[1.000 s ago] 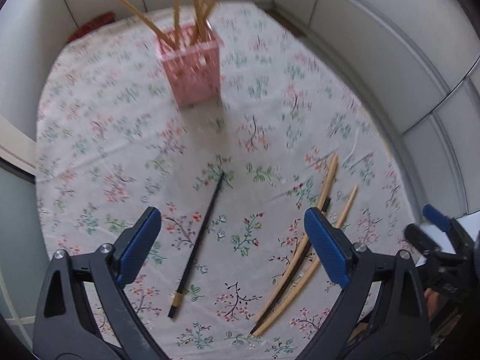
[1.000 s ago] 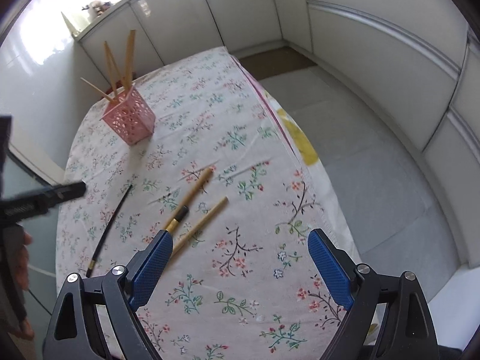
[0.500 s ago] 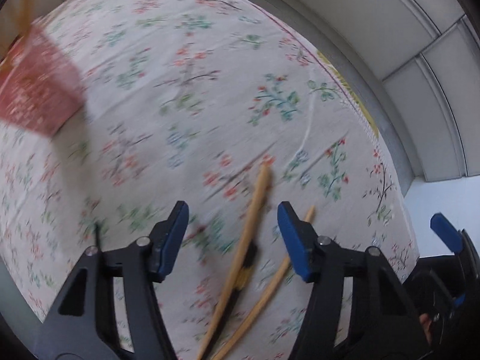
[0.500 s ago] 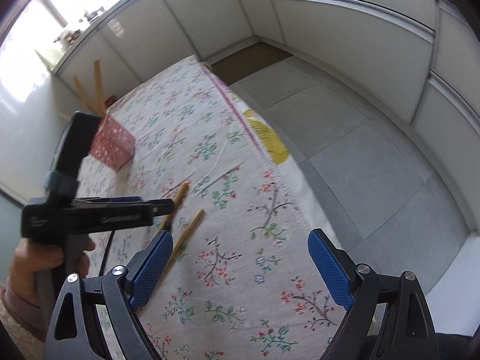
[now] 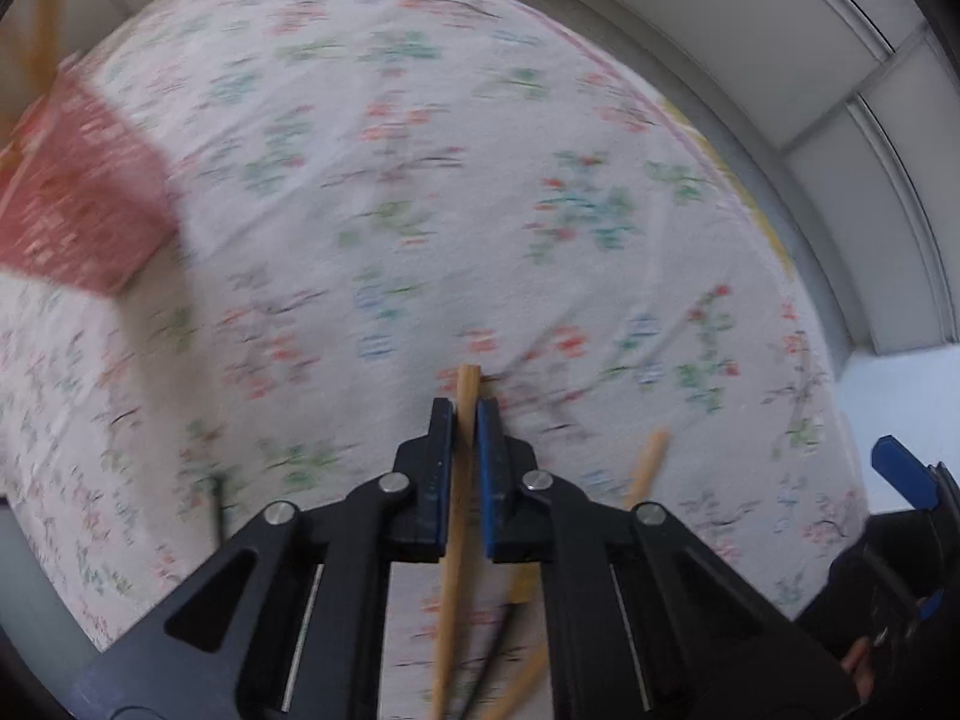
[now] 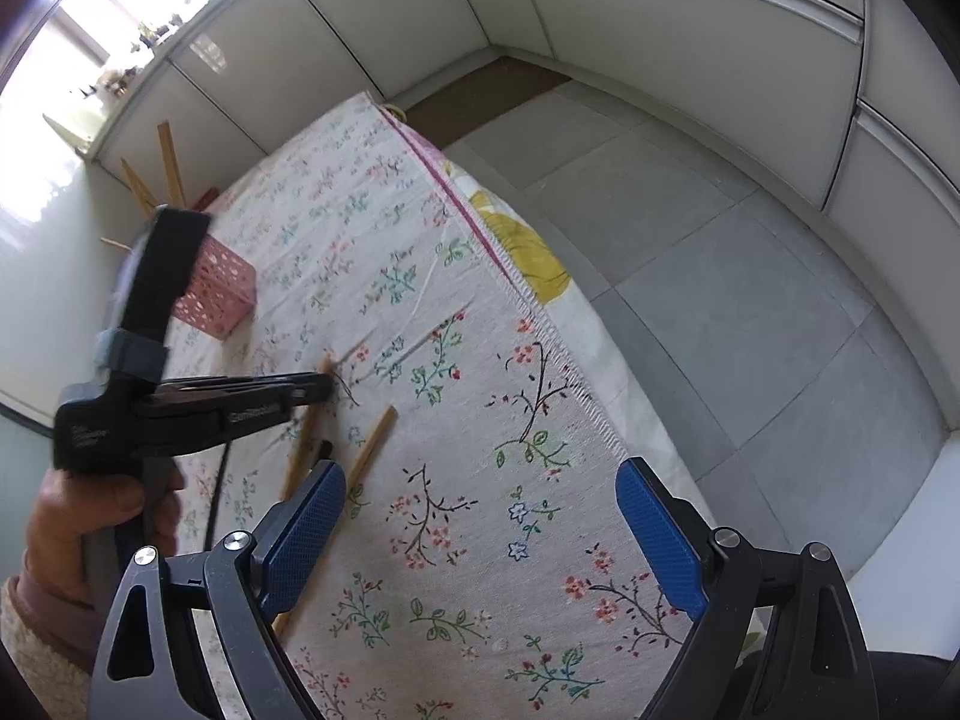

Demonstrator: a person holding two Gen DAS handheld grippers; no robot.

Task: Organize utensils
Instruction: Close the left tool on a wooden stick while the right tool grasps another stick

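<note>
The wooden chopstick (image 5: 457, 516) lies on the floral tablecloth (image 5: 420, 180), some way from the pink perforated holder (image 5: 78, 204) toward the cloth's fringed side edge, and your left gripper (image 5: 465, 414) points straight down over it with both blue pads closed on its shaft, only the blunt tip showing beyond them. Just beside this chopstick, on the side away from the holder, a second wooden chopstick (image 5: 645, 468) lies on the cloth nearly parallel to it, and between the two you can see a dark chopstick (image 5: 498, 654), mostly hidden under the gripper body. Another dark chopstick (image 5: 217, 510) lies apart from these, on the holder's side. In the right wrist view, your left hand (image 6: 90, 510) holds the left gripper's handle, and the holder (image 6: 216, 294) stands behind it with several wooden chopsticks (image 6: 171, 165) upright inside. Your right gripper (image 6: 480, 531) hovers above the cloth, farther from the holder than the loose chopsticks, with its blue pads wide apart and nothing between them. Beyond the fringed edge (image 6: 540, 330) of the tablecloth, on the side opposite the holder, the grey tiled floor (image 6: 750, 312) is visible.
</note>
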